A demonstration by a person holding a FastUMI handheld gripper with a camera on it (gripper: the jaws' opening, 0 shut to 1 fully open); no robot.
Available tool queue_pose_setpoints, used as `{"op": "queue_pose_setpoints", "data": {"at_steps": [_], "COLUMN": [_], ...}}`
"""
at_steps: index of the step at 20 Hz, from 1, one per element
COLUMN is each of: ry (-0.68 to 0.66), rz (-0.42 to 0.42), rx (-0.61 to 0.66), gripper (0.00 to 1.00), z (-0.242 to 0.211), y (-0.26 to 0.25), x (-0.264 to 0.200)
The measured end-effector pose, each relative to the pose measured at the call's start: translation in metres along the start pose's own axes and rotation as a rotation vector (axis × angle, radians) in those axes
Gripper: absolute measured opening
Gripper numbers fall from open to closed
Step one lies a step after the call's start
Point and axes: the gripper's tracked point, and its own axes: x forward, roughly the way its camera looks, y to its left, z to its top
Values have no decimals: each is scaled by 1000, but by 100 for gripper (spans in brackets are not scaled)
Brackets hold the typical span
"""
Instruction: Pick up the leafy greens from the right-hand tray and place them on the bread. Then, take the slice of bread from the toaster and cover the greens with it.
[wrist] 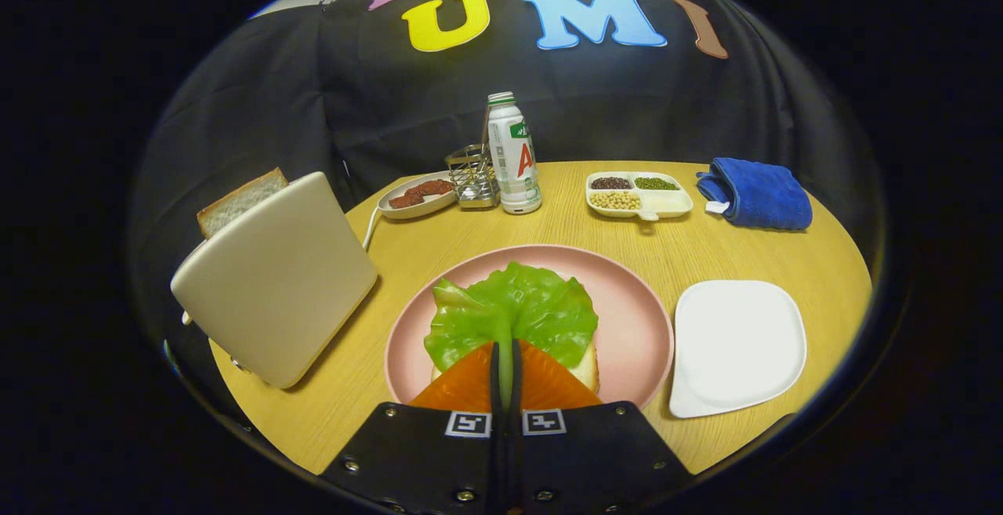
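Note:
My gripper point(506, 352) is shut on the stem of the leafy greens point(513, 311), a bright green lettuce leaf that spreads out just ahead of the fingertips. The leaf lies over a slice of bread point(584, 370) on the pink plate point(627, 303); only the bread's right corner shows beside the fingers. To the left stands a cream toaster point(274, 280) with a second bread slice point(239, 200) sticking up out of its slot. The white tray point(736, 346) to the right of the plate holds nothing.
At the back of the round wooden table point(407, 256) stand a small dish of red-brown pieces point(415, 195), a wire holder point(472, 176), a white bottle point(513, 156), a divided dish of beans point(639, 194) and a folded blue cloth point(756, 194).

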Motion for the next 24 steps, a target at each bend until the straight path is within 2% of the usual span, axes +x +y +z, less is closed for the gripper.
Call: {"op": "queue_pose_setpoints", "data": {"at_steps": [2, 6, 7, 8, 9, 10, 13, 16, 19, 24], "ry": [-13, -32, -38, -45, -54, -68, -121, -158, -214, -287], "rz": [-12, -21, -26, -34, -42, -55, -73, -79, -104, 40], "rx": [-6, -12, -17, -24, -33, -47, -58, -42, -85, -75], "gripper": [2, 16, 17, 23, 37, 45, 78, 79, 79, 79], "z": [1, 1, 2, 3, 5, 8, 22, 38, 59, 90], "y": [1, 4, 5, 5, 5, 3, 6, 14, 30, 100], "x": [2, 0, 0, -3, -4, -8, -17, -30, -45, -67]}}
